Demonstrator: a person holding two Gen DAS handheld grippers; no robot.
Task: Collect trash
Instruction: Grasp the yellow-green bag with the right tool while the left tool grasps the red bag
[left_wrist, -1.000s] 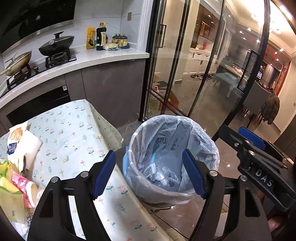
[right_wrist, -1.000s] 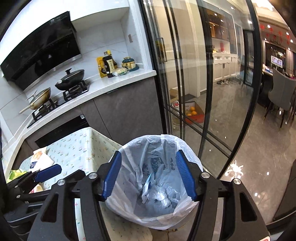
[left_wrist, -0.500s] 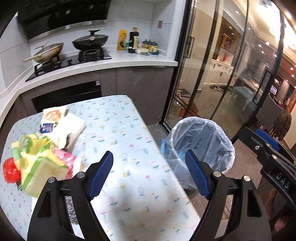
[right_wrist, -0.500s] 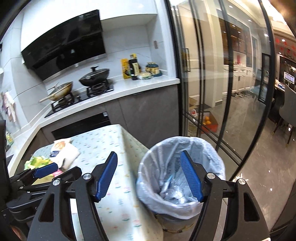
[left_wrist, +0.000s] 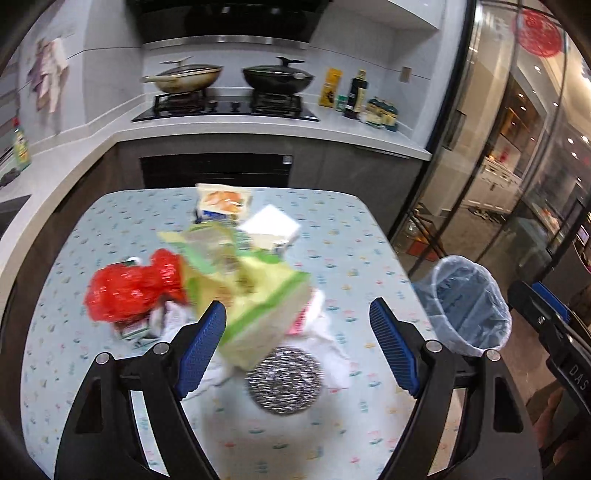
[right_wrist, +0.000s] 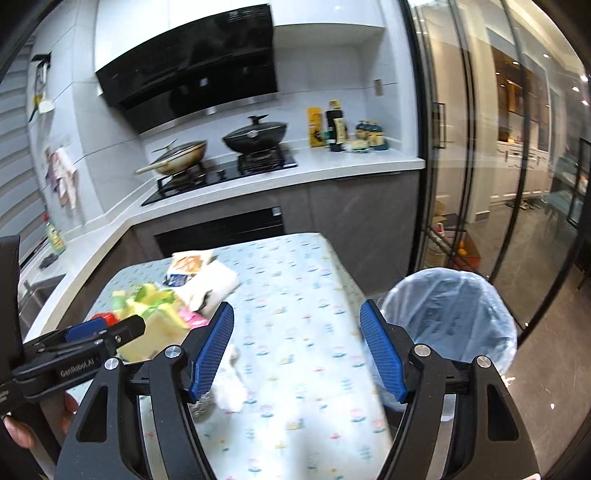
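Trash pile (left_wrist: 236, 280) heaped mid-table on the floral tablecloth (left_wrist: 351, 258): red bag (left_wrist: 133, 291), yellow-green packet, steel scourer (left_wrist: 283, 380) nearest. Lined bin (left_wrist: 469, 306) off the table's right edge (on the floor). Left gripper (left_wrist: 297, 347) spread wide above the pile, holding nothing; right gripper (right_wrist: 297, 350) likewise wide, empty.

Left wrist cam sits just behind the left gripper (left_wrist: 297, 347), above the near edge of the tabletop (left_wrist: 351, 236), looking down & fwd over the trash pile (left_wrist: 236, 280), close, blurred, toward the stove (left_wrist: 225, 107). Right wrist cam rides behind the right gripper (right_wrist: 297, 350), further right, higher tilt, facing the same kitchen wall. Both views share the tabletop, pile, stove and lined bin (left_wrist: 469, 299) (right_wrist: 450, 314). Each cam catches the other gripper at its frame edge.
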